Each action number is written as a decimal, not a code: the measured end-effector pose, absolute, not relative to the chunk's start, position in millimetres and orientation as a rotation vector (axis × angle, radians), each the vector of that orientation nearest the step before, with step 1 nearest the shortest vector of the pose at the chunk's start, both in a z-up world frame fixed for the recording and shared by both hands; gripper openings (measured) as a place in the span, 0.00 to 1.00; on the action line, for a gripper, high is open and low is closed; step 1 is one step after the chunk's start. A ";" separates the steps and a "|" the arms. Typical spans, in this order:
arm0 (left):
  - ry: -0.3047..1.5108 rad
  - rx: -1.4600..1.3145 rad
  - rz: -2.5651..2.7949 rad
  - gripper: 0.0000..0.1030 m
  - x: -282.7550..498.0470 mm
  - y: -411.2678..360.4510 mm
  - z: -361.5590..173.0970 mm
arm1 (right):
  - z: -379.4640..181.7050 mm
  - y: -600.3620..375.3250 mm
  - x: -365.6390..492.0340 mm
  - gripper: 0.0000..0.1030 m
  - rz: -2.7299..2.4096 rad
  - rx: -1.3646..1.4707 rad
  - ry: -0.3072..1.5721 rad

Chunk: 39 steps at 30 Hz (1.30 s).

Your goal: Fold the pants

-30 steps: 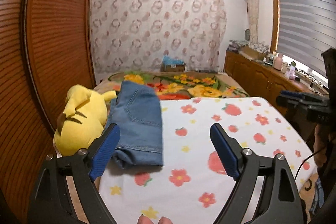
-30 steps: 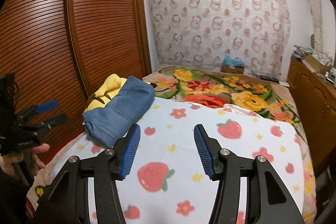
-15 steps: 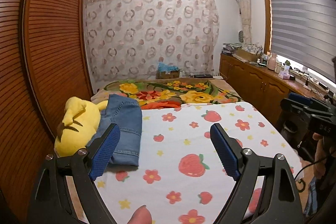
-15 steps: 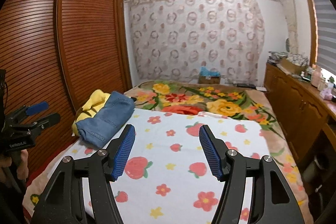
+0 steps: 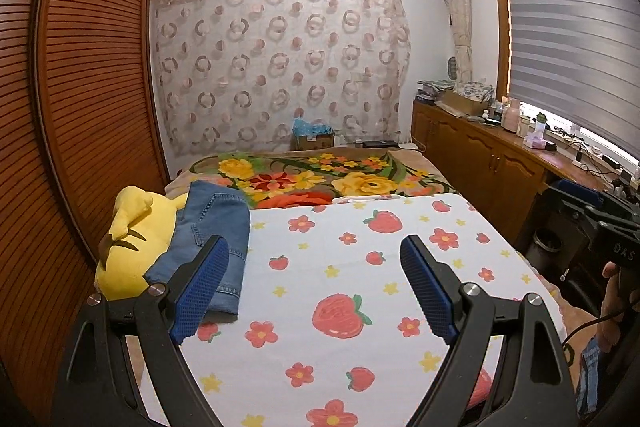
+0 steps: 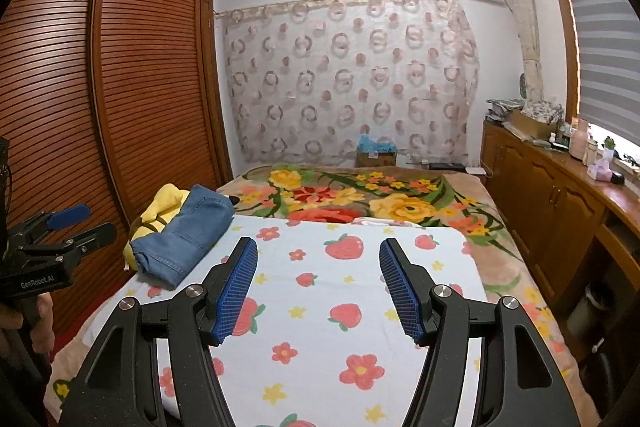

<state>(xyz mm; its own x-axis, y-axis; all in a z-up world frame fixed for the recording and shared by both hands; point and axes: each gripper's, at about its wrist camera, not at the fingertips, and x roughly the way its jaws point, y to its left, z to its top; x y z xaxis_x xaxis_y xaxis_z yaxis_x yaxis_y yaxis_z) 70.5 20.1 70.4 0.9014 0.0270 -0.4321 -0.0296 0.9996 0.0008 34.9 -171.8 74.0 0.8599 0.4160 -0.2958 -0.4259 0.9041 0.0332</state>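
Folded jeans (image 6: pixel 186 233) left of, apparently beyond, right gripper (image 6: pixel 318 285) fingers.

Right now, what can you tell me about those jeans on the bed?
The jeans are blue denim, folded into a thick oblong bundle with a stitched back pocket facing up. They lie at the left edge of the strawberry sheet, leaning partly on a yellow plush toy beside the wardrobe. Neither gripper touches them.
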 end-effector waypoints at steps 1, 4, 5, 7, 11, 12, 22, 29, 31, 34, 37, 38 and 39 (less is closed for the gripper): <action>0.447 -0.006 0.030 0.85 70.4 20.7 70.3 | 73.2 -172.5 35.0 0.64 0.441 -0.033 0.302; 0.450 -0.007 0.032 0.85 71.0 19.3 70.8 | 73.0 -172.2 36.6 0.64 0.442 -0.027 0.303; 0.452 -0.008 0.033 0.85 70.8 17.1 71.2 | 72.9 -172.1 36.8 0.64 0.442 -0.027 0.303; 0.454 -0.009 0.035 0.85 70.7 16.7 70.8 | 71.4 -173.0 37.6 0.64 0.441 -0.027 0.304; 0.457 -0.014 0.038 0.85 72.2 17.3 69.8 | 71.5 -173.1 38.4 0.64 0.439 -0.027 0.302; 0.457 -0.012 0.039 0.85 72.3 17.1 69.9 | 71.8 -172.8 38.9 0.64 0.438 -0.027 0.302; 0.455 -0.013 0.036 0.85 72.7 19.5 70.1 | 72.0 -173.2 39.9 0.64 0.439 -0.028 0.302; 0.454 -0.011 0.035 0.85 72.3 18.2 70.3 | 71.2 -174.8 39.8 0.64 0.438 -0.027 0.300; 0.455 -0.011 0.036 0.85 72.4 19.0 70.2 | 69.3 -176.1 39.9 0.64 0.436 -0.027 0.299; 0.454 -0.010 0.037 0.85 72.2 18.8 70.1 | 70.0 -176.7 40.7 0.64 0.436 -0.028 0.298; 0.454 -0.011 0.037 0.85 72.1 19.7 69.7 | 68.8 -178.0 40.4 0.64 0.436 -0.027 0.297; 0.453 -0.010 0.037 0.85 72.1 18.4 70.0 | 68.3 -177.8 40.2 0.64 0.436 -0.027 0.297; 0.454 -0.012 0.036 0.85 71.9 19.5 69.6 | 68.6 -178.2 40.6 0.64 0.434 -0.027 0.296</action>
